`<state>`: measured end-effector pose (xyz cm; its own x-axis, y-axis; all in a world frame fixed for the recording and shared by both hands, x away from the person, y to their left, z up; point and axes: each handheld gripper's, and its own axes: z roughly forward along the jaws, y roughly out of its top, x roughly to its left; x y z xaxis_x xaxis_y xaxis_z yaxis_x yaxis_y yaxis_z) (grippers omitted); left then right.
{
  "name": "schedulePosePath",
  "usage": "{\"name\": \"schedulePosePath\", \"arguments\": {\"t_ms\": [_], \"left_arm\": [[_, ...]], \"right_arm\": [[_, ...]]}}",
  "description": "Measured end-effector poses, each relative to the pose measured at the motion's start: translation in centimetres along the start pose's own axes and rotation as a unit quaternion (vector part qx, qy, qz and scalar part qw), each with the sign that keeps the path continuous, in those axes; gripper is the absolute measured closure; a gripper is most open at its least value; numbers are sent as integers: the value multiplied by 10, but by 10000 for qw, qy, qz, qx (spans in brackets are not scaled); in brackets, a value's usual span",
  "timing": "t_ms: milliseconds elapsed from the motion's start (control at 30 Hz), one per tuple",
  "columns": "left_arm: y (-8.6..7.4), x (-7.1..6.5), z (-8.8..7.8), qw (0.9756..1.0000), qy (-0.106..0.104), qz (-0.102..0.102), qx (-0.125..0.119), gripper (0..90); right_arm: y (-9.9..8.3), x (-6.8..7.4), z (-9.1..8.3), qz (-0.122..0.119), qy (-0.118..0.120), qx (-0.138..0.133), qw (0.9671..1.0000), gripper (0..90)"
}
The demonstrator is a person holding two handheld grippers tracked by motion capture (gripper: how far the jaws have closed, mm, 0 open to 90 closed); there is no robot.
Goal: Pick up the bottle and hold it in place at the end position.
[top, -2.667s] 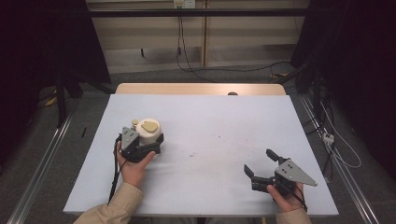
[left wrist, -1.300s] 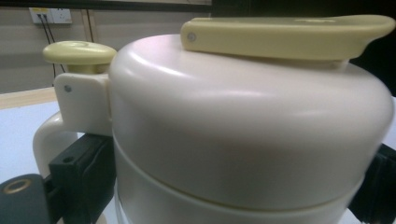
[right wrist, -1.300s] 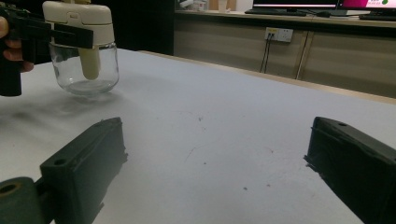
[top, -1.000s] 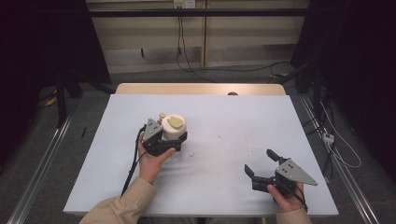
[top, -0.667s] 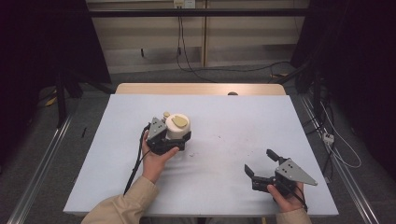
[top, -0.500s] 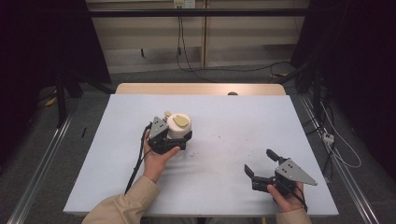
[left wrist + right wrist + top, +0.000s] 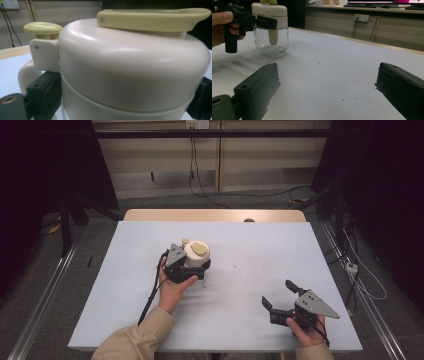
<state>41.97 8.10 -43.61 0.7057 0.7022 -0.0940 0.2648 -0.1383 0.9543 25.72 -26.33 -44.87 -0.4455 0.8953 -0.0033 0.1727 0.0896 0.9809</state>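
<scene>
A clear glass jar [image 7: 196,254] with a cream lid, a yellow lever and a yellow knob stands left of the table's middle. My left gripper [image 7: 189,270] is shut on it, one black jaw on each side of the lid [image 7: 135,70]. In the right gripper view the jar [image 7: 270,40] is at the far left with the left gripper [image 7: 249,20] clamped around its lid; whether its base touches the table I cannot tell. Near the front right of the table my right gripper [image 7: 277,292] is open, and nothing lies between its jaws [image 7: 327,82].
The white tabletop [image 7: 250,245] ends in a wooden strip at the far edge, where a small dark object [image 7: 248,220] sits. Metal rails run along both sides of the table. Cables lie on the floor behind and to the right.
My left gripper has carried the jar rightwards and slightly away from me, from the left part of the table toward its middle. The right gripper has stayed still and open.
</scene>
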Motion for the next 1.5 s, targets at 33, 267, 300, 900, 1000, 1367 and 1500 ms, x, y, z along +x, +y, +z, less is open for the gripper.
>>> {"name": "schedulePosePath", "arguments": {"t_ms": [33,267,300,900,1000,1367,1500], "left_arm": [[0,-1,1,10000,-6,-18,3,65],[1,-1,6,10000,-29,-36,-16,66],[1,-1,6,10000,-33,-2,-11,66],[3,-3,17,10000,-52,-58,-5,65],[5,-4,18,10000,-84,-29,-7,65],[8,-8,25,9999,-115,-43,-20,65],[8,-9,27,9999,-126,-75,-14,66]], "right_arm": [[0,0,0,3,-2,-4,10000,36],[0,-1,-1,18,-8,-1,10000,36],[0,-1,-1,17,-8,0,10000,36],[-1,-2,-1,24,-15,1,10000,36],[-1,-2,-1,24,-7,7,10000,36],[-1,-2,-1,27,2,2,10000,36],[-1,-1,-1,23,9,-4,10000,37]]}}
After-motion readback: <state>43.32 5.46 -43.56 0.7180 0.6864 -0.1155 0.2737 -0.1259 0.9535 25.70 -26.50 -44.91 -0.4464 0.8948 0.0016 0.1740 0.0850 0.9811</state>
